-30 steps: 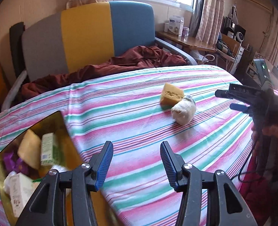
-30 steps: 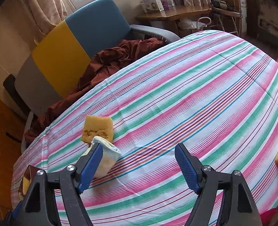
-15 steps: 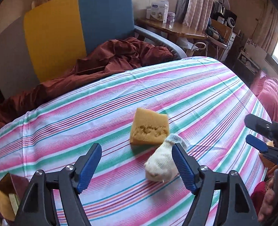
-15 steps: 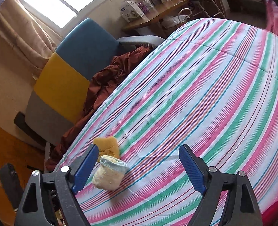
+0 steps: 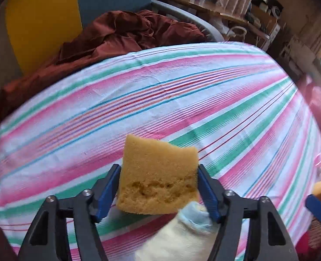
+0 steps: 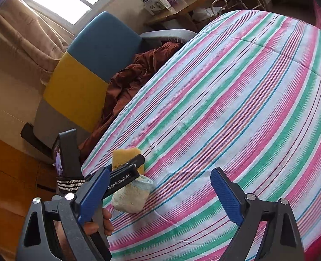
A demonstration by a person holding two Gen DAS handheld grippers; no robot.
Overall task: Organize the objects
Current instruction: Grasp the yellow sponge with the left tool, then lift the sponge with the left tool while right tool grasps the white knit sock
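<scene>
Closing about the yellow foam sponge block (image 5: 158,178) on the striped bed (image 5: 182,100), the left gripper (image 5: 158,192) has arrived for pickup; right gripper (image 6: 160,195) jaws widen, empty.

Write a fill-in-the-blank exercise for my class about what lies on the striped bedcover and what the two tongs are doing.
1. The left tongs are closing around the yellow foam ____.
2. Touching the yellow foam sponge, nearer the camera, lies a rolled cream-white ____ with a pale blue cuff.
3. The pink, green and white striped bedcover meets a crumpled ____-coloured blanket at its far edge.
4. The right tongs have ____ between their blue pads.

Missing words: sponge; sock; rust; nothing
</scene>
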